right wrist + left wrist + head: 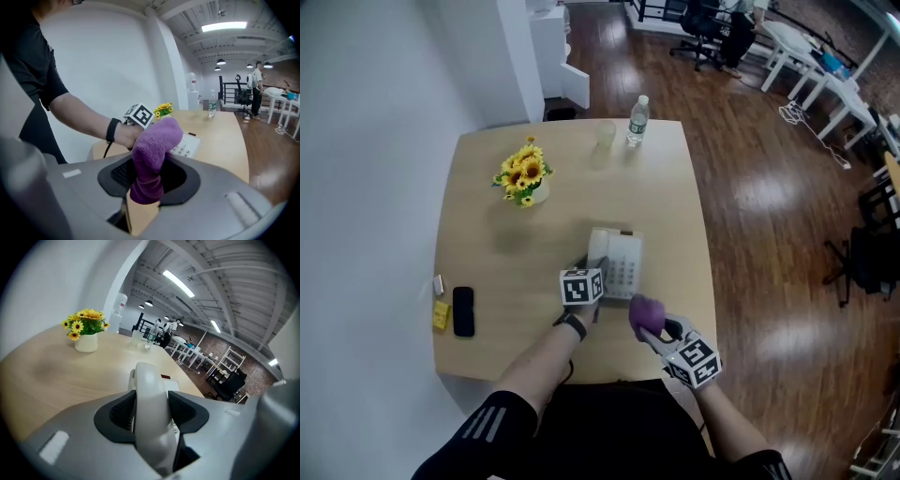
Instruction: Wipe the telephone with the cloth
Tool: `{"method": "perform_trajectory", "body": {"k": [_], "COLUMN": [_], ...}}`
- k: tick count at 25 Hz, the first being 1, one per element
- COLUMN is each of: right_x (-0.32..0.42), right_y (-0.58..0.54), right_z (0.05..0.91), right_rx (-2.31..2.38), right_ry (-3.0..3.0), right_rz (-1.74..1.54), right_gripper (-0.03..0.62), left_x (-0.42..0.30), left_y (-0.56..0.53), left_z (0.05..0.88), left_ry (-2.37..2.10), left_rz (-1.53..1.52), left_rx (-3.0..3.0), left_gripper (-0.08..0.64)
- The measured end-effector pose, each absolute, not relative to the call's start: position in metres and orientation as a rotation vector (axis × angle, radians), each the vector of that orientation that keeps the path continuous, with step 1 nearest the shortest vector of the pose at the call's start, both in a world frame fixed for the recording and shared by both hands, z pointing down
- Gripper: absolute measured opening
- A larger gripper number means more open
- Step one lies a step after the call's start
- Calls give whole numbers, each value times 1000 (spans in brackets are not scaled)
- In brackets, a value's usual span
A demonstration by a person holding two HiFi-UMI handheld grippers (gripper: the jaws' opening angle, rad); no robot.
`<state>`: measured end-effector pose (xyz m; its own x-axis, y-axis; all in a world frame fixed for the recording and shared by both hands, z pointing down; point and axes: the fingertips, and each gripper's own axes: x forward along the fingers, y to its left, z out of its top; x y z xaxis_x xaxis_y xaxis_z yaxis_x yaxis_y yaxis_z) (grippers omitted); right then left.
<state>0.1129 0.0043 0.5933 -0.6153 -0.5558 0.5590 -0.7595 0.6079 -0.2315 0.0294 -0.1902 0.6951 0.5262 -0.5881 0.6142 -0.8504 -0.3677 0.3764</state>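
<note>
A white desk telephone (620, 263) sits near the middle of the wooden table (487, 309). My left gripper (592, 267) is shut on its handset (149, 401), which runs up between the jaws in the left gripper view; the phone's base (171, 383) shows just behind it. My right gripper (654, 330) is shut on a purple cloth (153, 154), a bunched wad standing up out of the jaws. The cloth (645, 315) hangs just right of and nearer me than the phone, apart from it. The phone's keypad (186, 146) lies beyond the cloth.
A pot of sunflowers (523, 177) stands at the back left of the table. A water bottle (637, 121) and a clear cup (606, 135) are at the far edge. A black phone (463, 310) and a yellow item (441, 315) lie at the left edge. Wooden floor (769, 225) lies to the right.
</note>
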Motion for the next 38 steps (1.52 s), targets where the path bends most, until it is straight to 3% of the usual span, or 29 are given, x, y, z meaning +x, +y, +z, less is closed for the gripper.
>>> {"method": "perform_trajectory", "body": {"k": [20, 27, 38], "right_x": [123, 109, 80], "right_y": [8, -3, -5], "right_z": [571, 556, 516], "right_rx": [1082, 1074, 1079], "right_ry": [-2415, -2512, -2604], "right_rz": [655, 628, 554], "right_gripper": [132, 133, 133], "left_x": [40, 16, -24], "left_y": [-196, -172, -69], "left_z": [727, 693, 569], "left_ry": [-1149, -1072, -800], "left_rz": [643, 533, 368], "left_rx": [2099, 2136, 2495], "left_gripper": [239, 247, 247]}}
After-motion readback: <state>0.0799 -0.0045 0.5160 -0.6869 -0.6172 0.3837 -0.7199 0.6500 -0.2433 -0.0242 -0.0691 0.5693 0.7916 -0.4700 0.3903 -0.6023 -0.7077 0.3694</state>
